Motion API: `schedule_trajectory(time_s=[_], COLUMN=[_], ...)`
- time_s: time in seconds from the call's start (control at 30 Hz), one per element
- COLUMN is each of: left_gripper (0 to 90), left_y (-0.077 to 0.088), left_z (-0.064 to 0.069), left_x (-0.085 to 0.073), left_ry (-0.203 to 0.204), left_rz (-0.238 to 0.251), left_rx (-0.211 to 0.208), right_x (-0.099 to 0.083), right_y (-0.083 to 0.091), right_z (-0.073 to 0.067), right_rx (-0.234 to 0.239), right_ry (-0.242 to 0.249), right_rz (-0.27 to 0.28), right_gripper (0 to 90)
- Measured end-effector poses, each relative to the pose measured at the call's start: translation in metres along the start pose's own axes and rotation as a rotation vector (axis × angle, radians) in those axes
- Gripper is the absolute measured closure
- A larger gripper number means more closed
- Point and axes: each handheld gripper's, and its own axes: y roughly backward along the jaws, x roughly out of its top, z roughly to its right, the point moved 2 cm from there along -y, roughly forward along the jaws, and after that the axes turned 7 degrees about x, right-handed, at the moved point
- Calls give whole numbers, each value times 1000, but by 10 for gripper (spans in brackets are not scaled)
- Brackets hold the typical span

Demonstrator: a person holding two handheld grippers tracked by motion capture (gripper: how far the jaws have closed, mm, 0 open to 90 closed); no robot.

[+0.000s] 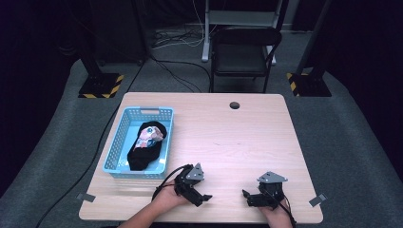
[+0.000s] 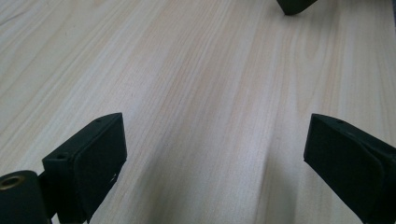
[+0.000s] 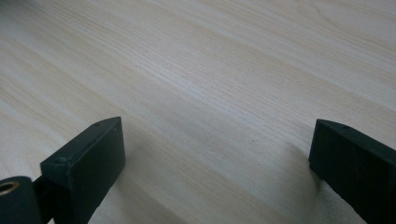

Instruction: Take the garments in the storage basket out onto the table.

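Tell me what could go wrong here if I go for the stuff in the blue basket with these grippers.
1. The dark cloth bundle lies inside the blue basket; a low sideways approach by the left gripper could catch the basket wall and push it along the table.
2. The basket sits near the table's left edge, so a shove might slide it off.
3. The right gripper faces the left one closely; crossing over may knock them together.

The bench (image 1: 228, 137) was bare wood across its middle and right side, with lots of room to move. A blue basket (image 1: 122, 124) stood in the way on the left. Both claws' jaws were wide apart over bare wood.
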Motion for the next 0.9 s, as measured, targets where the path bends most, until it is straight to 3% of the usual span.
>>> schedule_trajectory(time_s=[0.53,0.9], left_gripper=[64,65], left_y=[25,34], left_z=[-6,-12], left_x=[14,17], left_ry=[33,66], left_rz=[76,100], left_rx=[12,10], right_x=[0,0], right_y=[0,0], right_z=[0,0], right_rx=[0,0], right_ry=[0,0], right_rz=[0,0], right_gripper=[30,30])
